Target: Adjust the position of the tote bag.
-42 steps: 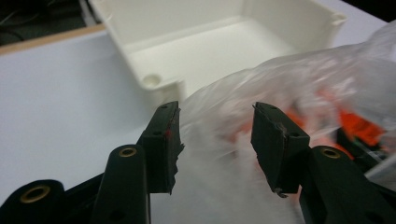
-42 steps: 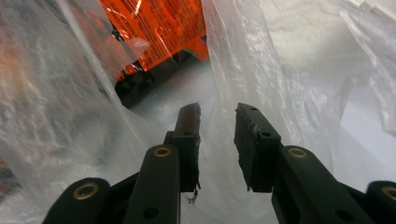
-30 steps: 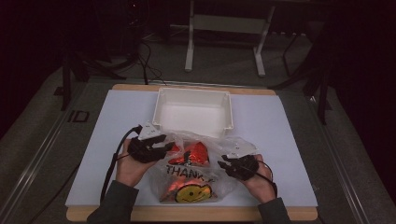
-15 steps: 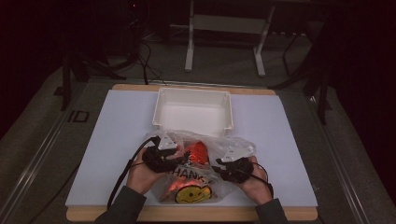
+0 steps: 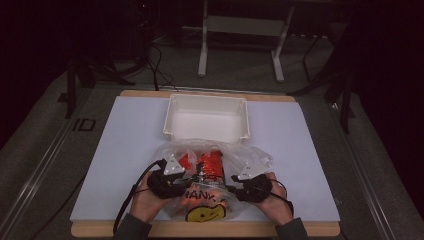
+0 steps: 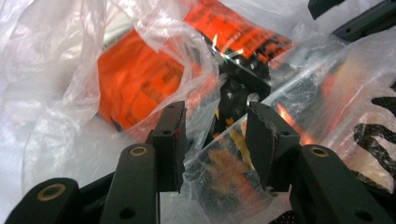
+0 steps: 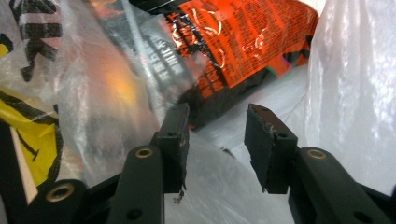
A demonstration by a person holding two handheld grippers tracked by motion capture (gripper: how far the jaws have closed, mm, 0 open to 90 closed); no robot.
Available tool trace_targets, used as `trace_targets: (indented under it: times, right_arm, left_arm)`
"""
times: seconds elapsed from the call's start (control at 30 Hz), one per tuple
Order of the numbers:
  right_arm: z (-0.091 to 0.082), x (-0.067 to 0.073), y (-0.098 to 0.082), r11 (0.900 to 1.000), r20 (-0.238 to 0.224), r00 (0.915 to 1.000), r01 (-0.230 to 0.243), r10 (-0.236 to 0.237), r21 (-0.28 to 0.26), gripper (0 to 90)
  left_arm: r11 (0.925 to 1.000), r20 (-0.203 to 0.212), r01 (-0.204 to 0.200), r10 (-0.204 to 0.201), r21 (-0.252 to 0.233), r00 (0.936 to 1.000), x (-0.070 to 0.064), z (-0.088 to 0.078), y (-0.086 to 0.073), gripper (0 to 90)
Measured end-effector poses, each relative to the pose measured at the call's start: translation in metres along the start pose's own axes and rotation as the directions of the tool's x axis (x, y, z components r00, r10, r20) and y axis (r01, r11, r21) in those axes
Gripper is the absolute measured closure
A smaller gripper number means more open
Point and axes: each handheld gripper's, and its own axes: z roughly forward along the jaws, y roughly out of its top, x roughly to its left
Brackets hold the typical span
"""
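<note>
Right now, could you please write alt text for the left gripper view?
Two black jaws stand apart around a fold of the clear plastic bag, without pinching it. Inside the bag lie orange snack packets.

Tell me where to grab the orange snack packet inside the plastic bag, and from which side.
Grip the orange snack packet by its near dark end seam, coming in through the plastic bag's open mouth with the right gripper. That edge looks flat and thin, faces the open jaws, and seems free of film there.
</note>
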Motion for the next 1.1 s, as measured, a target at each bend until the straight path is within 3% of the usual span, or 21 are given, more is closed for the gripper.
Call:
trace_targets:
  times: [0.03, 0.33, 0.4, 0.47, 0.6, 0.7, 0.8, 0.9, 1.0, 1.1]
  right_arm:
    - [-0.002, 0.002, -0.002, 1.0, -0.008, 1.0, -0.001, 0.001, 0.0, 57.5]
    - [-0.009, 0.012, -0.009, 1.0, -0.047, 0.9989, -0.009, 0.009, -0.005, 55.7]
    - [-0.01, 0.013, -0.01, 1.0, -0.049, 0.9988, -0.008, 0.008, -0.006, 55.7]
    - [-0.011, 0.018, -0.014, 1.0, -0.067, 0.9977, -0.013, 0.012, -0.011, 55.1]
    - [-0.011, 0.024, -0.019, 1.0, -0.082, 0.9966, -0.009, 0.008, -0.008, 54.5]
    - [-0.012, 0.029, -0.023, 1.0, -0.099, 0.9951, -0.007, 0.006, -0.007, 54.1]
    - [-0.011, 0.031, -0.024, 1.0, -0.104, 0.9946, -0.007, 0.006, -0.005, 54.0]
    - [-0.006, 0.035, -0.029, 1.0, -0.124, 0.9922, 0.001, 0.001, 0.014, 54.6]
    - [-0.004, 0.036, -0.03, 1.0, -0.13, 0.9915, -0.003, 0.006, 0.02, 55.5]
    - [-0.003, 0.036, -0.033, 1.0, -0.145, 0.9894, -0.003, 0.007, 0.027, 61.6]
  left_arm:
    - [0.9999, -0.002, 0.009, -0.009, -0.011, 1.0, -0.004, -0.006, -0.01, 57.9]
    - [0.9995, 0.0, 0.032, -0.032, -0.009, 0.9995, -0.013, -0.018, -0.04, 58.0]
    - [0.9995, 0.0, 0.032, -0.032, -0.009, 0.9995, -0.013, -0.018, -0.04, 57.9]
    - [0.9991, -0.005, 0.039, -0.039, 0.013, 0.9992, -0.017, -0.022, -0.052, 57.9]
    - [0.9989, -0.005, 0.031, -0.031, 0.036, 0.9995, -0.021, -0.021, -0.061, 57.8]
    - [0.9977, -0.015, 0.047, -0.046, 0.048, 0.9988, -0.023, -0.021, -0.072, 57.4]
    - [0.9974, -0.017, 0.049, -0.048, 0.052, 0.9987, -0.023, -0.021, -0.074, 57.3]
    - [0.9952, -0.055, 0.044, -0.039, 0.088, 0.9977, -0.02, -0.011, -0.076, 57.5]
    - [0.9947, -0.062, 0.037, -0.031, 0.095, 0.9976, -0.02, -0.008, -0.075, 58.3]
    - [0.9939, -0.078, 0.005, 0.004, 0.111, 0.997, -0.02, 0.003, -0.065, 58.8]
